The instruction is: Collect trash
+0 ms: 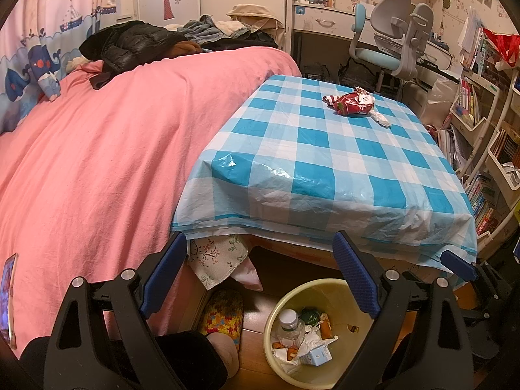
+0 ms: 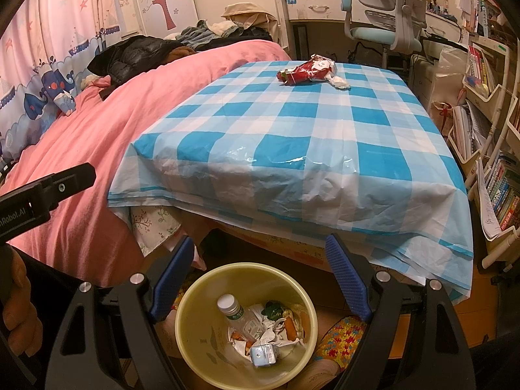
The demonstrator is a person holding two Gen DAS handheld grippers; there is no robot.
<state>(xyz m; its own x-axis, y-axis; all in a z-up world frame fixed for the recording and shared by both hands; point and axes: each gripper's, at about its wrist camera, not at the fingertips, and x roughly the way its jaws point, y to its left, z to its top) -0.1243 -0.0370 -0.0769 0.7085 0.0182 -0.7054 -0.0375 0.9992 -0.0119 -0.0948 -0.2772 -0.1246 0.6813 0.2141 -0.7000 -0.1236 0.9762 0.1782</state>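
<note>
Bedroom table, checked cloth: crumpled red wrapper and white tissue lying near its far edge. I'm holding both grippers, left and right, open and empty over the yellow bin, ready for reaching.

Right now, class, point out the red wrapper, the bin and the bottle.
Red wrapper point(image 2: 307, 70): right wrist view, middle of the crumpled foil.
Bin point(image 2: 198, 341): right wrist view, inner left wall.
Bottle point(image 1: 288, 323): left wrist view, its clear shoulder below the cap.
</note>
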